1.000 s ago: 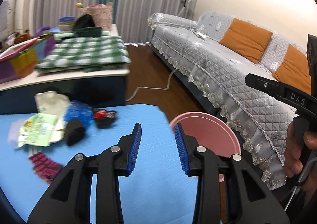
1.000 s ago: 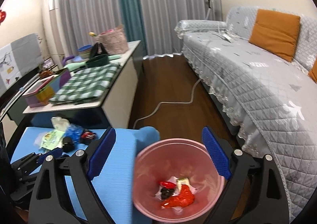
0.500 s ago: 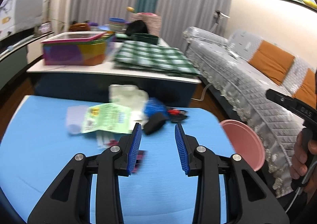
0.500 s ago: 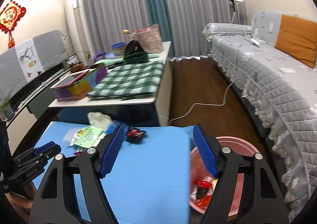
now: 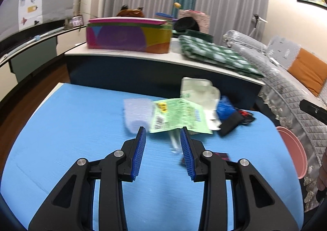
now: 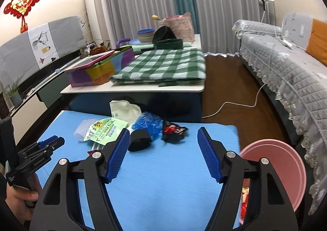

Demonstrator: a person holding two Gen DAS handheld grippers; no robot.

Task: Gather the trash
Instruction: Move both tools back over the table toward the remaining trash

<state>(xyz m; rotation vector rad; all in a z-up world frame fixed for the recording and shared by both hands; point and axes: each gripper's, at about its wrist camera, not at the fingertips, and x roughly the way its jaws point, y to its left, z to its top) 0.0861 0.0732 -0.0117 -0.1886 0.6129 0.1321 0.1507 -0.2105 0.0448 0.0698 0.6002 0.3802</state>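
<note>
Blue-ribbed jaws on both tools stand released with nothing between them; those of the right gripper [image 6: 163, 152] have just been closing a little and are still the wider pair, while the left gripper [image 5: 163, 145] keeps a narrower gap. Both are heading back to the litter pile for another pick, I'd say. The green wrapper [image 5: 177, 115] lies just beyond the left tips, a thin clear strip [image 5: 175, 142] poking out towards them. Ahead of the right jaws sit the black roll [image 6: 140, 140] and the red-and-black wrapper [image 6: 173, 129], near the far edge of the blue tabletop [image 6: 163, 190]. Next comes lowering onto one piece, then carrying it to the pink bin [image 6: 286, 169] off the right edge.
</note>
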